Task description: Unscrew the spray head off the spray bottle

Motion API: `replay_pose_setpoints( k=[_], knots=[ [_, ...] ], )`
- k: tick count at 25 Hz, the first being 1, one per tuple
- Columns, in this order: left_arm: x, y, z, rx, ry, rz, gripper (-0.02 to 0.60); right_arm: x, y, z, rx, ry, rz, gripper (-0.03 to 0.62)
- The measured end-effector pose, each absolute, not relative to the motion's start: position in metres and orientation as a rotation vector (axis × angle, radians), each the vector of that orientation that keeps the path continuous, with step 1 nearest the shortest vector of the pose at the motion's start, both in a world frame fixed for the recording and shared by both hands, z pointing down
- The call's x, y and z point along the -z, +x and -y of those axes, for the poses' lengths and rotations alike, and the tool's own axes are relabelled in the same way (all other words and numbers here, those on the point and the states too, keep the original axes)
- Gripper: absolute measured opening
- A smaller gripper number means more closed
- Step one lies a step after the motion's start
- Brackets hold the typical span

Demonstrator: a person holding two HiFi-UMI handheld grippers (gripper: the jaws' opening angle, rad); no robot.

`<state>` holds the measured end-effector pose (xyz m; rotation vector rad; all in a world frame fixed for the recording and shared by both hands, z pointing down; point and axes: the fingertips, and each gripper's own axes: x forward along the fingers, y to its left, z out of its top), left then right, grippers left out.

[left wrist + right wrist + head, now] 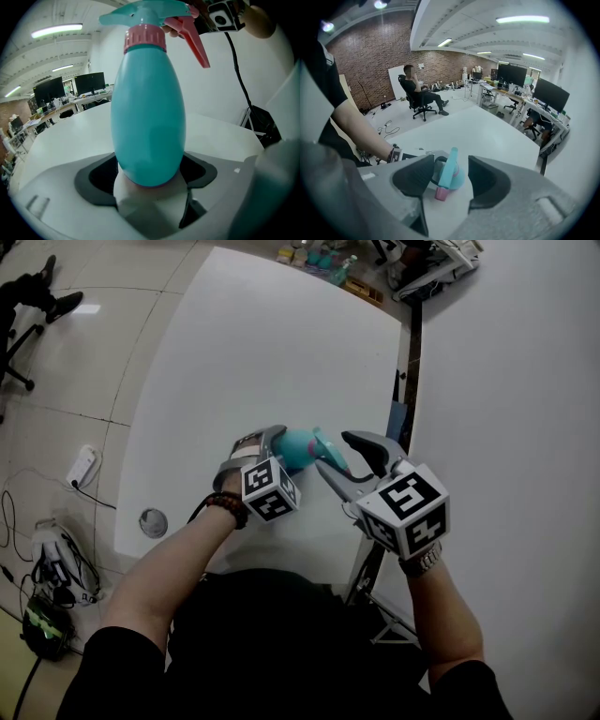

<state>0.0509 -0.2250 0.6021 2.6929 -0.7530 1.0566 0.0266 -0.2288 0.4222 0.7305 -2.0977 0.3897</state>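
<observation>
- Table (281, 352): white top. The work sits near its 6 o'clock edge in the head view, close to the person.
- Left gripper (149, 183): clamped on the bottle's base, with a dark pad on each side of it. The hold looks seated; whether it will resist twisting is a judgement only.
- Right gripper (449, 180): jaws spread. The head shows between them with a gap on either side, and the pads touch nothing.
- Bottle (298, 448): teal, held tilted over the table, neck pointing toward 3 o'clock at the right gripper.
- Head (449, 171): teal, not yet off the bottle. Step in hand, as judged: bringing the right jaws onto it.
- Trigger (192, 40): red, at 1 o'clock from the neck in the left gripper view. Keep it clear of the pads, as a squeeze may spray.
- Collar (145, 37): pink threaded ring.
- Recommendation: close squarely on the collar rather than the nozzle, turn about the bottle's long axis, and keep the left clamp firm.
</observation>
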Motion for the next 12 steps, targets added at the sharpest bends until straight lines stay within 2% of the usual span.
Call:
replay_pose_setpoints(
  k=[12],
  knots=[
    [-0.596,0.044,0.216,-1.156,2.691,0.746,0.417,-0.414,0.031,0.218,-0.399,0.737,2.136,0.212]
  ],
)
